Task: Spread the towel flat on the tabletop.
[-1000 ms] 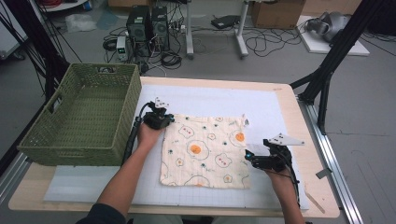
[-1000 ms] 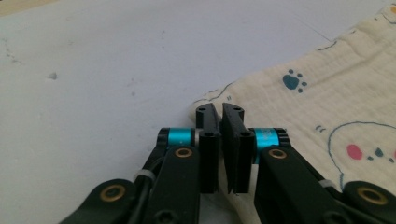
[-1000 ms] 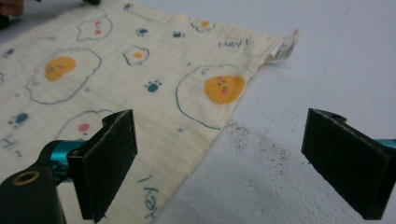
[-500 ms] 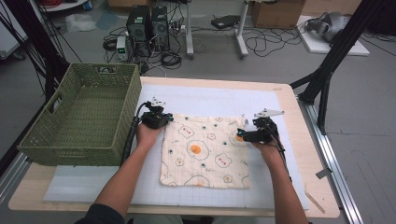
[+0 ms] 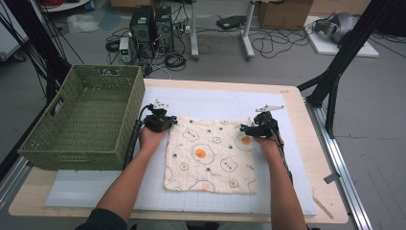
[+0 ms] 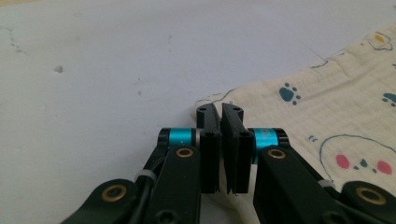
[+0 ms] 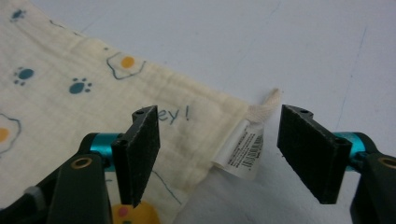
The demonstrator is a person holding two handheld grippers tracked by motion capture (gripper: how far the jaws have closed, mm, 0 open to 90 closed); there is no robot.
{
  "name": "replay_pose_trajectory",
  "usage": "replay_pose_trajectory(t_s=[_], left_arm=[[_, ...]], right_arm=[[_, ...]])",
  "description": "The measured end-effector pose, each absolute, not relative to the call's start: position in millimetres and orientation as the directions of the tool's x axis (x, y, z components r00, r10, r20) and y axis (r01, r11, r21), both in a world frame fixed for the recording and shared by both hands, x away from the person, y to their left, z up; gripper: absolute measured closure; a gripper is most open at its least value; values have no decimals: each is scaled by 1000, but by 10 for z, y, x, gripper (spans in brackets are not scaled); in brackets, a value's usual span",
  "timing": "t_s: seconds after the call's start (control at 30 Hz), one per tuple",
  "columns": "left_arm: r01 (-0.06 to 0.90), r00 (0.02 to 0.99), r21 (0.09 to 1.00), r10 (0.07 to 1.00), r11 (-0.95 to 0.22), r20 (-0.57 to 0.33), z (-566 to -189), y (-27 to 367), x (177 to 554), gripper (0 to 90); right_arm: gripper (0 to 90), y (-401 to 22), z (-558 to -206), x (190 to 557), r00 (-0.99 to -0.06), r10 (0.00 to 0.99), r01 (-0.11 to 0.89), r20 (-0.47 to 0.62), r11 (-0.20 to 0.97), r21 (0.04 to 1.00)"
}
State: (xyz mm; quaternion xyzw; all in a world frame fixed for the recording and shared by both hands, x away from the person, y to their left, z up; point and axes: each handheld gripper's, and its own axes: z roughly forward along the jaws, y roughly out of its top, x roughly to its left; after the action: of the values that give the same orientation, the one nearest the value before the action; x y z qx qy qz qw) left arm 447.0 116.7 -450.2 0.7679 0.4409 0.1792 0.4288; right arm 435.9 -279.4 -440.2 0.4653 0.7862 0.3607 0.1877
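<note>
Right gripper (image 7: 217, 154) is unclenched and has just been closing, jaws straddling the far right corner of the cloth (image 5: 210, 153) on the mat (image 5: 210, 98). Risk: pads catch only the care label (image 7: 243, 147), not fabric, so the corner slips. Left gripper (image 6: 221, 114) is clenched on the far left corner.

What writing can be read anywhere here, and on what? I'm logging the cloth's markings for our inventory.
"ey!" in blue handwriting on the cream cloth, near its corner; the start of the word is hidden behind a jaw of the right gripper.
White care tag sewn at that corner: lines of small black print, too small to read.
No other legible text; the rest of the cloth's print is pictures only: fried eggs and paw prints.
</note>
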Motion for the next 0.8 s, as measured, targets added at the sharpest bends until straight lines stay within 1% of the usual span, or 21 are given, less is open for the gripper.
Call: replay_pose_trajectory(t_s=[0.1,0.17,0.2,0.3,0.33,0.37,0.43,0.47,0.53,0.67,0.73,0.8], left_arm=[[524,548,815,831,-249,-98,-4503,1164,4471,855],[525,546,814,832,-248,-99,-4503,1164,4472,855],[526,546,813,832,-248,-100,-4504,1163,4473,856],[528,547,812,831,-248,-102,-4503,1169,4472,860],[528,549,811,830,-252,-100,-4503,1172,4471,861],[532,552,808,827,-251,-106,-4505,1170,4469,863],[539,557,801,824,-260,-107,-4504,1181,4467,865],[542,551,801,827,-253,-111,-4505,1188,4467,866],[539,548,803,830,-255,-104,-4481,1221,4467,866],[496,514,850,849,-176,-124,-4344,1308,4472,869],[504,505,849,852,-159,-140,-4279,1333,4494,872],[480,480,872,861,-96,-169,-4221,1346,4495,873]], right_arm=[[374,-2763,-4455,4384,-496,868,606,24,326,725],[396,-2737,-4472,4394,-487,873,605,17,323,728],[426,-2723,-4466,4397,-483,875,608,13,324,725],[601,-2647,-4437,4397,-510,860,586,-33,375,718],[646,-2622,-4429,4398,-517,855,586,-33,382,715],[683,-2607,-4423,4400,-521,853,590,-29,385,710],[790,-2617,-4414,4409,-525,851,614,25,358,704],[818,-2622,-4412,4408,-531,847,616,36,357,702],[840,-2618,-4408,4402,-535,844,613,34,360,703],[847,-2599,-4350,4388,-523,852,569,-10,358,740],[847,-2595,-4312,4395,-522,853,550,-2,338,764],[847,-2607,-4274,4415,-512,859,541,12,312,781]])
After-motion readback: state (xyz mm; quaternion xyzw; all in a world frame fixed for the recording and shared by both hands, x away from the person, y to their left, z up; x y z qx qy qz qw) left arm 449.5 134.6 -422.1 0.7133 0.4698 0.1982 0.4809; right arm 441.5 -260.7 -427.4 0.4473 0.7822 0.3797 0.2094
